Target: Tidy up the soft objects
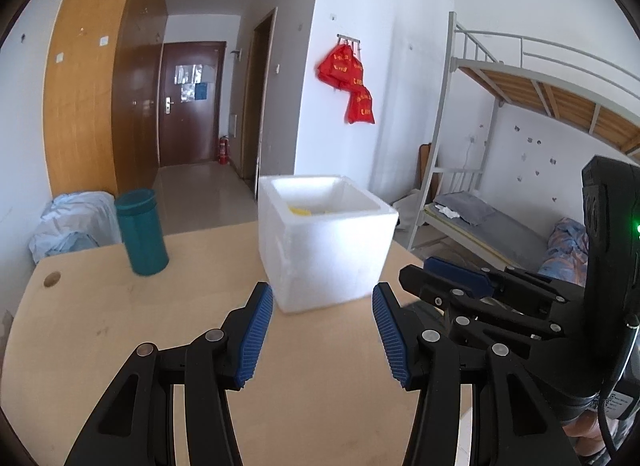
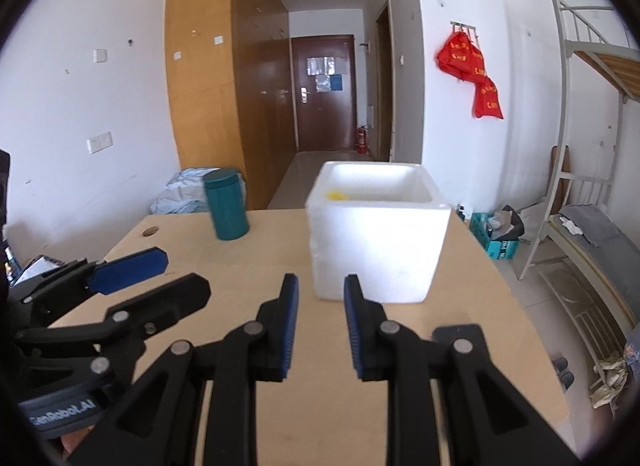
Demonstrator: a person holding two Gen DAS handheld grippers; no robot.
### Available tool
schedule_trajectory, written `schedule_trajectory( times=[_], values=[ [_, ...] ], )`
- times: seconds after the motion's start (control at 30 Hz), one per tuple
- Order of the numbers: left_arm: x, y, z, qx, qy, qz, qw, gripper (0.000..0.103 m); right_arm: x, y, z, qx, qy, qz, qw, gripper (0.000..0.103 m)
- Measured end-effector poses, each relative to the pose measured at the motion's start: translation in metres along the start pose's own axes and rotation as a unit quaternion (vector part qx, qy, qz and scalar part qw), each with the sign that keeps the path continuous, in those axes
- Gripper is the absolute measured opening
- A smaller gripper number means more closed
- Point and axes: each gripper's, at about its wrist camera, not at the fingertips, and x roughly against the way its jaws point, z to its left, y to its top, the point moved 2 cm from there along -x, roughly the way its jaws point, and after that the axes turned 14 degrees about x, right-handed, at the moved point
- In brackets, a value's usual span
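Note:
A white foam box [image 1: 324, 242] stands on the light wooden table [image 1: 120, 306]; it also shows in the right wrist view [image 2: 376, 234]. A bit of a yellow object [image 1: 300, 210] shows inside it, also in the right wrist view [image 2: 338, 195]. My left gripper [image 1: 322, 330] is open and empty, just in front of the box. My right gripper [image 2: 320, 318] is open with a narrower gap and empty, also in front of the box. The right gripper shows at the right of the left wrist view [image 1: 440, 278], and the left gripper at the left of the right wrist view [image 2: 160, 274].
A teal cylindrical cup [image 1: 142, 231] stands upright at the table's far left, also in the right wrist view [image 2: 226, 203]. A cable hole [image 1: 52, 278] is near the left corner. A pale bundle of cloth [image 1: 72, 225] lies beyond the table. A bunk bed [image 1: 520, 185] stands to the right.

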Motion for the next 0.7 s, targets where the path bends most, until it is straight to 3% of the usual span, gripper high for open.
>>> schedule_trajectory(
  times=[0.33, 0.57, 0.7],
  values=[
    [0.053, -0.045, 0.017, 0.014, 0.025, -0.012, 0.9995, 0.054, 0.035, -0.022, 0.039, 0.015, 0.024, -0.013, 1.0, 0.027],
    [0.096, -0.067, 0.027, 0.027, 0.045, -0.032, 0.9981, 0.054, 0.051, -0.019, 0.07, 0.037, 0.049, -0.031, 0.998, 0.027],
    [0.112, -0.07, 0.032, 0.035, 0.059, -0.043, 0.9967, 0.056, 0.052, -0.014, 0.086, 0.047, 0.062, -0.039, 0.996, 0.037]
  ],
)
